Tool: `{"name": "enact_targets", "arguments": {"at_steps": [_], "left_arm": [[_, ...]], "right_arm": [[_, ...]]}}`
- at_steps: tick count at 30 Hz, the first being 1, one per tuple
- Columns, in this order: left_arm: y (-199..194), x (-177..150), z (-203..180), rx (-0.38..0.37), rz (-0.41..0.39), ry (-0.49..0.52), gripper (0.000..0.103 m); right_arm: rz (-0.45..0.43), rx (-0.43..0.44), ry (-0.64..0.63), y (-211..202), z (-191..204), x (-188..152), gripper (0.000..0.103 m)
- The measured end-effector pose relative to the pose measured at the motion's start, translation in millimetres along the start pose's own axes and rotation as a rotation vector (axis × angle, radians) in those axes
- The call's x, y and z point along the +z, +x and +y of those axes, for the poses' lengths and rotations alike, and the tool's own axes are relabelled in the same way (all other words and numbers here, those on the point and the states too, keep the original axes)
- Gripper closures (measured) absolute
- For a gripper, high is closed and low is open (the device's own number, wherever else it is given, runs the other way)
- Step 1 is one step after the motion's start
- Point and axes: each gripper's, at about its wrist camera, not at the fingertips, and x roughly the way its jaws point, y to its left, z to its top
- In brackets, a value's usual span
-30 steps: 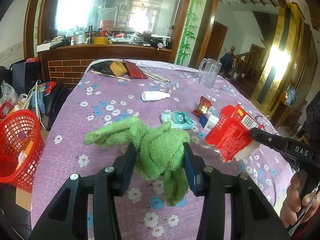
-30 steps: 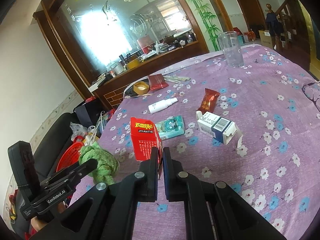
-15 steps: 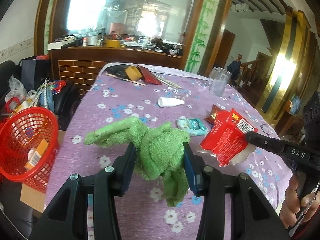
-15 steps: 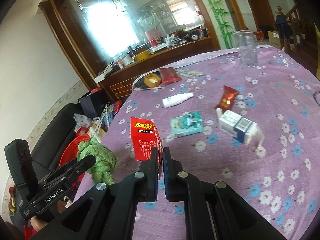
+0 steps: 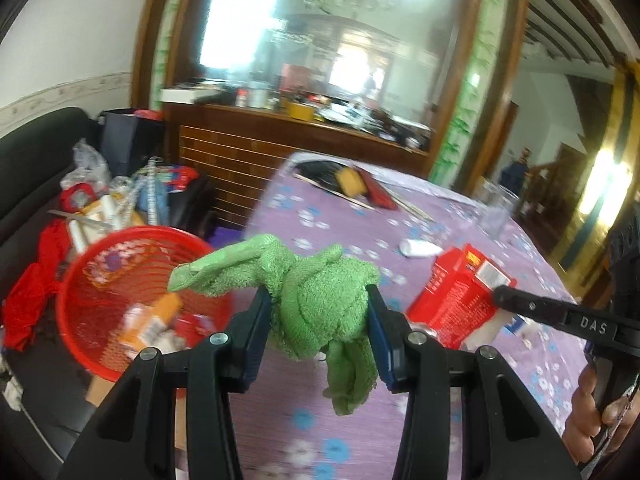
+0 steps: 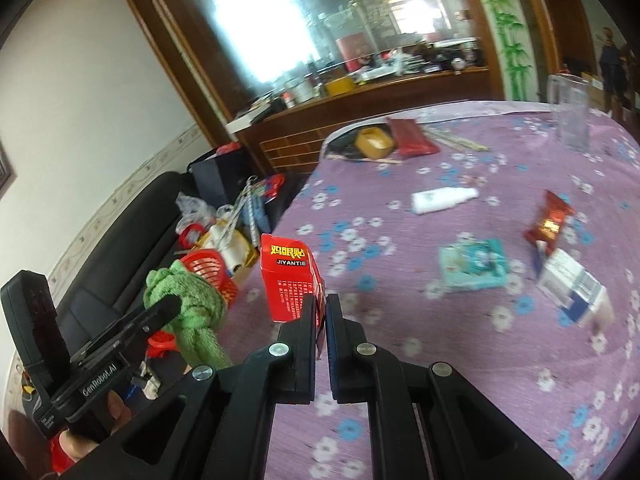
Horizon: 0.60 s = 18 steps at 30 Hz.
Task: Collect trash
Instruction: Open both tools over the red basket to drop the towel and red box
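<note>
Box [image 6: 291,284]: red, clamped by its flap in the right gripper [image 6: 320,312], held above the counter [image 6: 440,340] edge, right of the basket.
Cloth [image 5: 320,300]: green, clamped between the left gripper's [image 5: 318,320] jaws, beside the basket.
Basket [image 5: 100,280]: red, off the counter's left edge, trash inside.

Bright daylight glares off the mirror [image 5: 320,40]; motion blur smears the tablecloth [image 6: 460,320]; fisheye edges darken.
</note>
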Motion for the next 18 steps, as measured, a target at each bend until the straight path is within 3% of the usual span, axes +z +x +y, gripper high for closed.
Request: {"name": "enact_targets", "arguments": {"at_steps": [7,18], "left_arm": [[-12.6,13.2,68.3,0.125,-0.035,-0.079,0.059],[10.9,13.9,133.4,0.261,0.018,-0.099,0.058]], "right_arm": [[0.038,0.062,-0.051,34.8,48.1,14.4,0.097],[0.101,0.149,-0.089,114.8,126.6,35.5,0.097]]}}
